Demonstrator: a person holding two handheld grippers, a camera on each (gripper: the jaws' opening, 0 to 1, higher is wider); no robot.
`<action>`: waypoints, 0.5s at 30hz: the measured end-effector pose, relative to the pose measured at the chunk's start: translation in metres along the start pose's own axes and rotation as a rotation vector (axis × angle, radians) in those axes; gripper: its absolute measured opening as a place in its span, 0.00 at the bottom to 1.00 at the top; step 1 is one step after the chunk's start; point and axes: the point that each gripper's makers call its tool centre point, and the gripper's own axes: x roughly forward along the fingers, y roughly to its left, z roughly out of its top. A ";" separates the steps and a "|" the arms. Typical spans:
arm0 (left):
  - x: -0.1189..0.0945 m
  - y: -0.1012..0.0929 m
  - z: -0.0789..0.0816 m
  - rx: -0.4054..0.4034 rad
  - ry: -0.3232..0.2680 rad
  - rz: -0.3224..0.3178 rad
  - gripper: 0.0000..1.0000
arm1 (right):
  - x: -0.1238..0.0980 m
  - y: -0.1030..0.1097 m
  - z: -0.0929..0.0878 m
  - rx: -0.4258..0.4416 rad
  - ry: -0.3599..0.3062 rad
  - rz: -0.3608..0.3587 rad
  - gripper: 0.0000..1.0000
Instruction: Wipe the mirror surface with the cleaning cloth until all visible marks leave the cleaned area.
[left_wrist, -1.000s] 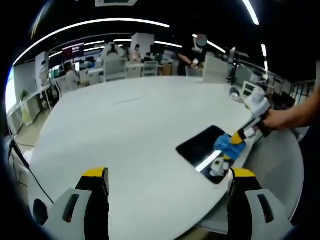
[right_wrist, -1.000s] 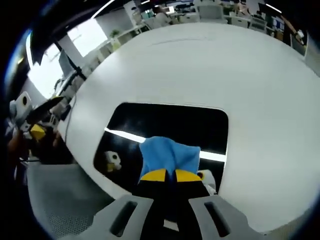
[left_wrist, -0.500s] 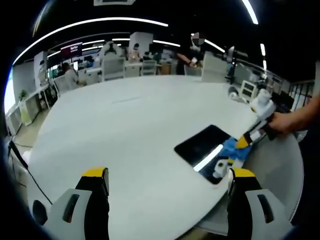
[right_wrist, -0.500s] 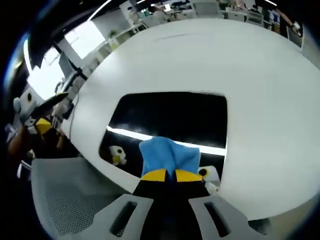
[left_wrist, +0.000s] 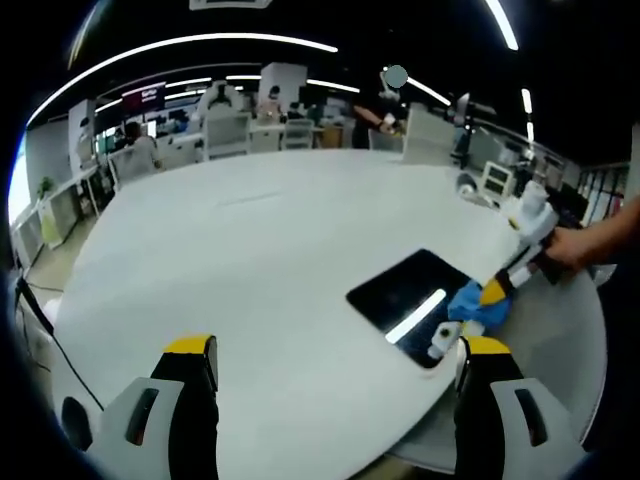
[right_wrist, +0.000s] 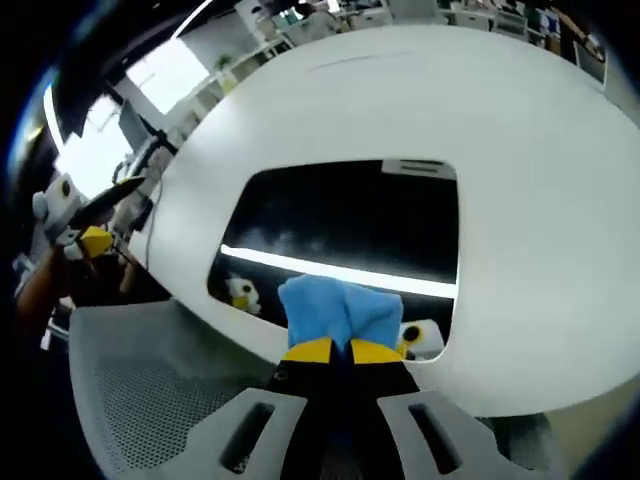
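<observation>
Your right gripper (right_wrist: 331, 350) has its yellow-tipped jaws pinched tight on the blue cleaning cloth (right_wrist: 338, 311) — the bunched cloth sits at the mirror's near edge. The dark mirror (right_wrist: 350, 225) lies flat by the rim of the white tabletop (right_wrist: 520, 180), a bright light strip reflected across it. Your left gripper (left_wrist: 335, 350) hangs back over the tabletop, jaws spread wide, holding nothing — the mirror (left_wrist: 405, 295) is ahead to its right.
</observation>
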 end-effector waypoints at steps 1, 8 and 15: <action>0.000 0.000 0.000 -0.001 0.000 0.000 1.00 | 0.000 0.000 0.000 -0.001 0.000 0.000 0.00; 0.001 -0.003 0.001 0.000 0.002 -0.002 1.00 | 0.000 0.000 0.000 -0.001 0.003 0.004 0.00; 0.001 -0.001 0.003 -0.006 -0.007 0.005 1.00 | -0.001 -0.001 0.000 -0.007 0.010 0.000 0.00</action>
